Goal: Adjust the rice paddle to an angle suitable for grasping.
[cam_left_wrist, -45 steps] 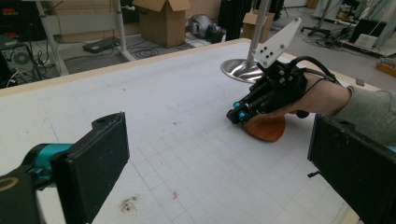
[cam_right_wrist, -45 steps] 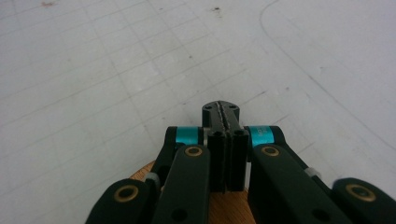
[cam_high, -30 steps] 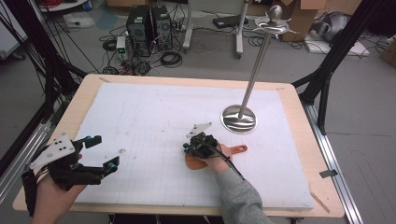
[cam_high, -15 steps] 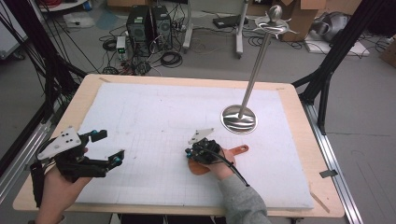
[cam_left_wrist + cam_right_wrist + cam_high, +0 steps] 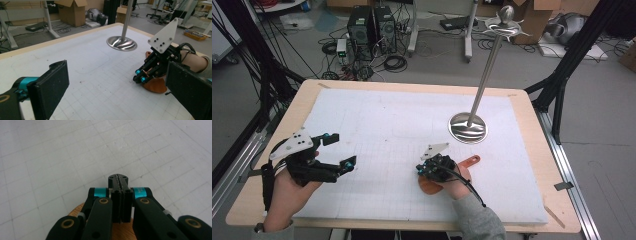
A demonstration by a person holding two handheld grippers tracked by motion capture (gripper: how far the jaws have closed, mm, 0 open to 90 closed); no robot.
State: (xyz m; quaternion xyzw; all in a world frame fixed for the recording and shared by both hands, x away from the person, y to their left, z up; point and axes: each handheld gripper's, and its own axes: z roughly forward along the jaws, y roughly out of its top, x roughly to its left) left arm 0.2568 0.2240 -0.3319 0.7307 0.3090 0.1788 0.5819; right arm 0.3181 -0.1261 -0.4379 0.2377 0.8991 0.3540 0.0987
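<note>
Left claw (image 5: pixel 341 150) spread wide, empty; right claw (image 5: pixel 119 182) pressed together (over a wooden paddle (image 5: pixel 430 185)).

White gridded mat (image 5: pixel 387 125), steel stand (image 5: pixel 468 127), cardboard box (image 5: pixel 72 11)
</note>
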